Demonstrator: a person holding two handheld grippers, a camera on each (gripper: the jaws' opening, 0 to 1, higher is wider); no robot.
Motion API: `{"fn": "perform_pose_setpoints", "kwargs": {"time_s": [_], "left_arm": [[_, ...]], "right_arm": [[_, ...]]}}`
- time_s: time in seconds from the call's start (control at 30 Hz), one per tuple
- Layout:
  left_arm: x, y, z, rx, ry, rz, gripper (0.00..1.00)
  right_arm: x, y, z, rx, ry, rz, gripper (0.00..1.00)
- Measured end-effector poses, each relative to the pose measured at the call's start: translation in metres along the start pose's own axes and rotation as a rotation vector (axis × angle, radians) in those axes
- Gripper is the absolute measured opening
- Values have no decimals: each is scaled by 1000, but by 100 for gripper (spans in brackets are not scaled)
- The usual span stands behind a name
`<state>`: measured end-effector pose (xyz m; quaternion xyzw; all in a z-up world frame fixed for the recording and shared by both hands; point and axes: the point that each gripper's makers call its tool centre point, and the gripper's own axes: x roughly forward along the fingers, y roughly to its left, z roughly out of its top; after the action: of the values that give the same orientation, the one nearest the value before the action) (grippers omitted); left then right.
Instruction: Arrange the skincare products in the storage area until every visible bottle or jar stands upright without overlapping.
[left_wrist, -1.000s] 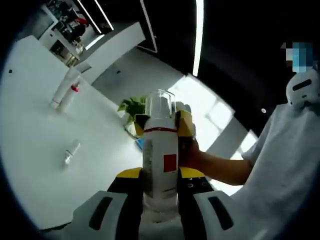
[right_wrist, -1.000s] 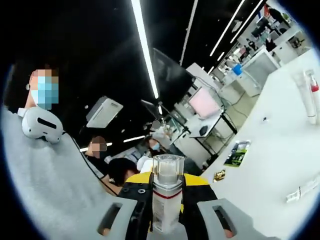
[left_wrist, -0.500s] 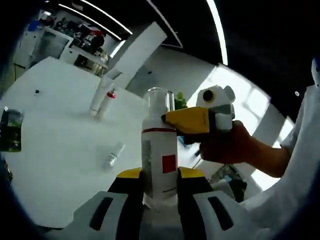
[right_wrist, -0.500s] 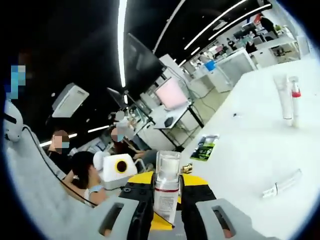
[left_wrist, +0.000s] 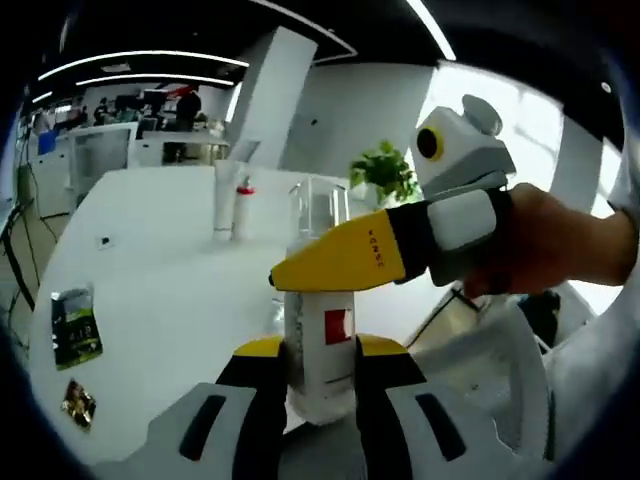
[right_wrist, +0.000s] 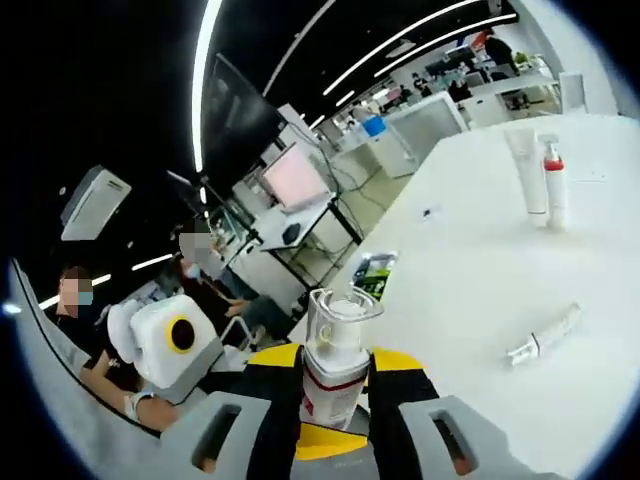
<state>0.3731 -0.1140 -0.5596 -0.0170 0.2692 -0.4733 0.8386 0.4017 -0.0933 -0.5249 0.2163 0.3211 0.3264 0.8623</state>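
Observation:
A white bottle (left_wrist: 320, 335) with a red band, a red square and a clear cap stands between the jaws of my left gripper (left_wrist: 320, 352), which is shut on its lower body. My right gripper (right_wrist: 335, 358) is shut on the same bottle's neck (right_wrist: 333, 372), just under the clear cap. In the left gripper view its yellow finger (left_wrist: 350, 258) crosses the neck from the right, held by a hand (left_wrist: 560, 245). On the white table (right_wrist: 470, 260) a white tube (right_wrist: 524, 170) and a red-collared pump bottle (right_wrist: 556, 185) stand upright side by side. A small tube (right_wrist: 545, 335) lies flat.
A green packet (left_wrist: 75, 325) and a small dark wrapper (left_wrist: 78, 402) lie near the table's edge. The left gripper's white body (right_wrist: 170, 338) shows at the left of the right gripper view. Desks, monitors and seated people are beyond the table. A potted plant (left_wrist: 388, 172) stands behind it.
Both hands have swung round with the bottle, so the table now spreads wider in both views. The right gripper's yellow finger has come from behind the bottle to across its neck.

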Motion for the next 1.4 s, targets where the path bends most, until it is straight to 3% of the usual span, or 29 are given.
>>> {"fn": "perform_pose_setpoints", "kwargs": {"time_s": [0.1,0.17,0.23,0.33,0.4,0.43,0.5,0.57,0.77,0.97,1.1,1.4], "left_arm": [[0,1,2,10,-15,13,22],[2,0,1,-10,-16,-9,22],[4,-4,6,-14,-43,-45,23],[4,-17,14,-59,-87,-140,23],[2,-30,12,-71,-75,-214,23],[2,-32,13,-78,-77,-225,23],[-1,-43,21,-32,-122,-273,24],[-4,-47,25,-37,-144,-291,23],[-11,-57,31,-106,-172,-385,21],[-12,-55,31,-85,-162,-346,21],[-12,-42,31,-99,-167,-282,20],[-11,-17,29,-142,-165,-171,20]], "right_arm": [[-1,6,4,-63,-18,22,17],[-3,6,1,-122,33,39,16],[-7,6,6,-133,31,55,16],[-15,16,6,-166,78,166,16],[-23,27,1,-190,131,277,16],[-25,27,1,-198,135,281,16],[-32,32,2,-190,137,344,16],[-39,36,6,-194,112,372,16],[-48,48,9,-194,59,447,16],[-44,48,10,-185,57,434,17],[-36,41,12,-148,48,377,18],[-18,35,7,-199,49,267,19]]}}
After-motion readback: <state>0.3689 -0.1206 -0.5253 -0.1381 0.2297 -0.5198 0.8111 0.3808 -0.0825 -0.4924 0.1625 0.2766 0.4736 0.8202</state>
